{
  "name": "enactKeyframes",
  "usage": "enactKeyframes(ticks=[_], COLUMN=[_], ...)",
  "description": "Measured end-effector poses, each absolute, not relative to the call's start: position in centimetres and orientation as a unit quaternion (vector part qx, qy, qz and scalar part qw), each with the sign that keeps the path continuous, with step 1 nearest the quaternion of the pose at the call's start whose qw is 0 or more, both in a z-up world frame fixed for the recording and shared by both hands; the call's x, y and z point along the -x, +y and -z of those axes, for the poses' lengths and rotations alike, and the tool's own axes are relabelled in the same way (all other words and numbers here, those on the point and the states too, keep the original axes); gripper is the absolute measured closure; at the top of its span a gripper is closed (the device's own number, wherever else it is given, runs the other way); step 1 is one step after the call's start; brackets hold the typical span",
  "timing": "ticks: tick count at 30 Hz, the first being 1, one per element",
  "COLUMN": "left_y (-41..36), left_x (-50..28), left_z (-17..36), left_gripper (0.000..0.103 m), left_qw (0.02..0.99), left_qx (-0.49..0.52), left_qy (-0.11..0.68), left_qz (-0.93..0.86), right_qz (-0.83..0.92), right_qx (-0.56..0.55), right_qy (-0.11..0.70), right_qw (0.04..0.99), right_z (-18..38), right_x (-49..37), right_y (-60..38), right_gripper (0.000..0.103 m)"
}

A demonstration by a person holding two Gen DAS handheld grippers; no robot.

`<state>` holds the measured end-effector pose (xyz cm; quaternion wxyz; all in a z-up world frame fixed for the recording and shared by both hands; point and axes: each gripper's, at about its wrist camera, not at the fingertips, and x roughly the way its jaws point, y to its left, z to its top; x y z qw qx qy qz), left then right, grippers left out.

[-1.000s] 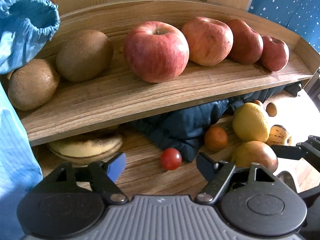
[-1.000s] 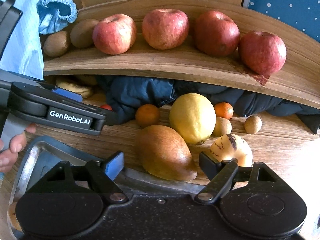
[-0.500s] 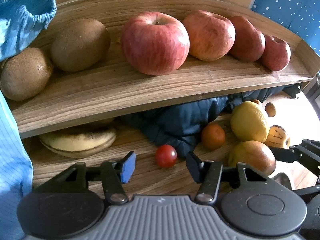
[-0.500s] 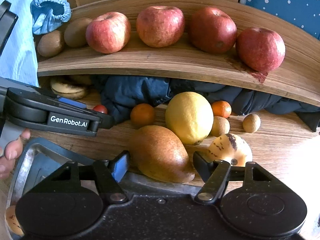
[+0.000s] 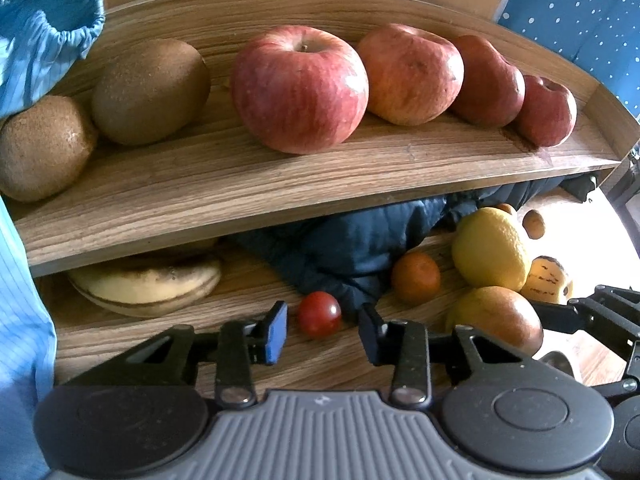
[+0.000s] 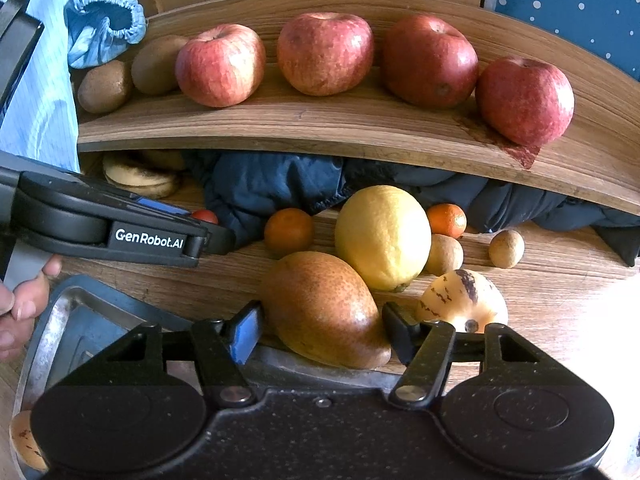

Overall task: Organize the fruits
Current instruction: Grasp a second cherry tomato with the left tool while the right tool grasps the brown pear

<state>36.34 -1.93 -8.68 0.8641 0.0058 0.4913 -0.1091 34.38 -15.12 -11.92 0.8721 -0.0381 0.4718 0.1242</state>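
Wooden shelf (image 5: 320,184) spans both views — four apples (image 5: 300,88) in a row on it, two kiwis (image 5: 150,86) at its left end. Under it the bench (image 5: 200,344) carries a dark blue cloth (image 5: 352,248), bananas (image 5: 146,284), a lemon (image 6: 382,236), a pear (image 6: 324,308), a spotted yellow fruit (image 6: 462,300), two tangerines (image 6: 289,231), small brown fruits (image 6: 506,249). Metal tray (image 6: 60,320) sits at bench front, near the pear. Right hand-held gripper (image 6: 320,332) released, fingers on either side of the pear, not touching it. Left hand-held gripper (image 5: 322,332) released too, low over the bench — cherry tomato (image 5: 319,314) lies between its fingertips, not gripped.
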Motion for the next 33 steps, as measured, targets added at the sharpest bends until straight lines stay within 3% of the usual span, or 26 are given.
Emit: enactKeyframes(ticks=[8, 33], left_y=[-2.0, -1.6], left_x=[-36.3, -35.4], left_z=[8.7, 8.6], left_gripper=[0.077, 0.078], left_qw=[0.864, 0.857], left_qx=[0.001, 0.010], left_qy=[0.492, 0.500], left_qz=[0.112, 0.123], right_qz=[-0.123, -0.165], right_qx=[0.037, 0.023], right_qy=[0.468, 0.472], right_qw=[0.874, 0.866], right_z=[11.7, 11.3], right_x=[-34.2, -34.7], right_y=[-15.0, -15.3], right_gripper=[0.038, 0.047])
